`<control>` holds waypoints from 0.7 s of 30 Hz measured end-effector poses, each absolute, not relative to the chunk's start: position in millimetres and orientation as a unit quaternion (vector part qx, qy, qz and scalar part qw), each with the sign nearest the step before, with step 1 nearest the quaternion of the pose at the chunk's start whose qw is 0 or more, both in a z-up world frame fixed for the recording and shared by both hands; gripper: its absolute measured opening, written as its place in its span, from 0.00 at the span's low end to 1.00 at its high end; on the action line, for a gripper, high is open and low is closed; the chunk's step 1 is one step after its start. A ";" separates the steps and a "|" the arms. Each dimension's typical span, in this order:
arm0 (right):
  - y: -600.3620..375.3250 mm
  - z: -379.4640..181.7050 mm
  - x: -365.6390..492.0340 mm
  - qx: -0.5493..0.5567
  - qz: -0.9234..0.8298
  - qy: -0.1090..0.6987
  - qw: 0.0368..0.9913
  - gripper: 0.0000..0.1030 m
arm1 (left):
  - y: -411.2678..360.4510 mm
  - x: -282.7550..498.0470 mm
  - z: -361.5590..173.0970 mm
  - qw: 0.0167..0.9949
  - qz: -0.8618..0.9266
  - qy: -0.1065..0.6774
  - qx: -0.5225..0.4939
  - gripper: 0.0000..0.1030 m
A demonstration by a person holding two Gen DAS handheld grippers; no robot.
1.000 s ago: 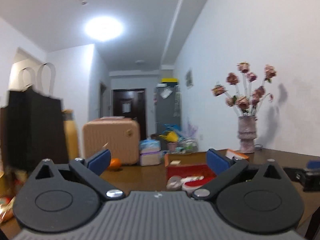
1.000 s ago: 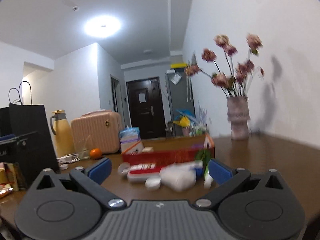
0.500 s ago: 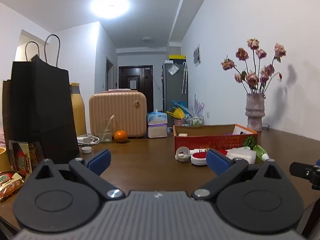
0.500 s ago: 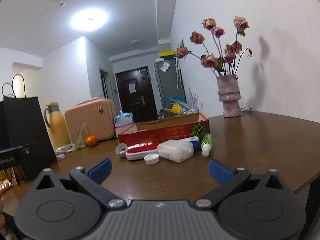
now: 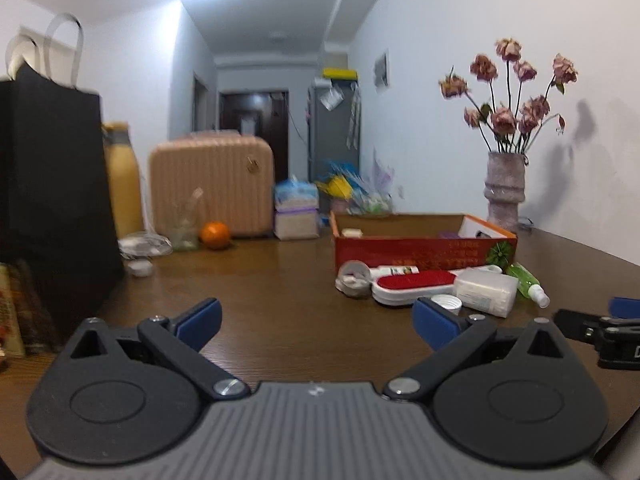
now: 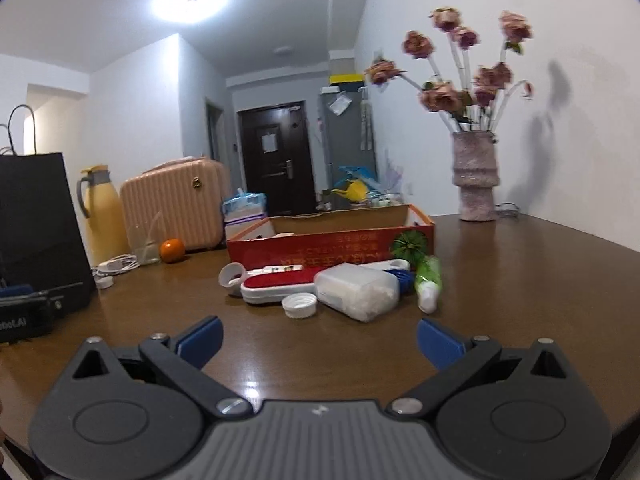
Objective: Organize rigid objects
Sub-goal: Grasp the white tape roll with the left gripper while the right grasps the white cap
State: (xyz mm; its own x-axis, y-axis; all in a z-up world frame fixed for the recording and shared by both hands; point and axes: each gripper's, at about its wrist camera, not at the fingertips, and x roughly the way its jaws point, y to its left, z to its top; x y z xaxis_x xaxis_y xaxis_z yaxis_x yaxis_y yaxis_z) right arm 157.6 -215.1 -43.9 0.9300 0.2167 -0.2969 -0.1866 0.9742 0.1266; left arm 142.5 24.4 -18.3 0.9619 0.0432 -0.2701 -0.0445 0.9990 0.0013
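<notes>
one red cardboard box (image 6: 332,240) is sitting open-topped on the brown table (image 6: 520,280), and a small cluster of loose things is lying just in front of it: one red-faced lint brush (image 6: 276,286) with a white body, one clear plastic container (image 6: 358,290) lying on its side and touching the brush, one white screw cap (image 6: 299,305) just in front of those two, one green bottle (image 6: 428,278) lying with its white tip toward the camera, one white roll (image 6: 231,276) at the left end, and one slim white tube (image 6: 280,269) between the brush and the box wall. something blue is lying between the container and the green bottle, too hidden to name. farther back, one orange (image 6: 173,249), one peach suitcase (image 6: 174,206), one yellow flask (image 6: 100,216), one black paper bag (image 6: 36,232) and one vase of pink flowers (image 6: 475,176) are standing well apart from the cluster.

the left gripper (image 5: 318,322) is hovering low over bare table, level and pointing at the box, its two blue pads spread wide with nothing between them. the right gripper (image 6: 320,338) is hovering the same way, near the cap and container, released and gripping nothing.
</notes>
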 end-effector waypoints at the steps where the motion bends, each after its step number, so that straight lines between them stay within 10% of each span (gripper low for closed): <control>1: -212.5 -42.1 167.2 0.044 0.108 0.163 0.980 0.94 | 27.1 153.6 -16.7 0.989 0.018 0.148 -0.007 1.00; 10: -194.3 -43.3 262.9 0.041 0.148 0.230 0.961 0.54 | 31.3 261.6 -12.1 0.975 -0.032 0.220 0.023 1.00; 14: -175.7 -54.2 305.0 0.009 0.155 0.282 0.947 0.53 | 25.6 320.2 -19.5 0.963 -0.071 0.259 0.029 1.00; 21: -159.6 -69.9 348.1 0.005 0.148 0.333 0.931 0.53 | 30.2 416.0 -42.2 0.942 -0.059 0.329 -0.015 0.67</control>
State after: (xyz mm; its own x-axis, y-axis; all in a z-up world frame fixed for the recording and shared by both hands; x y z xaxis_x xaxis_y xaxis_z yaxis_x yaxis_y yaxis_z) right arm 348.1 -159.6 -69.9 0.7344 0.2782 -0.6191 -0.2719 0.9563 0.1073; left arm 416.0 30.2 -42.2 0.7769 -0.1219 -0.6177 0.1022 0.9925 -0.0673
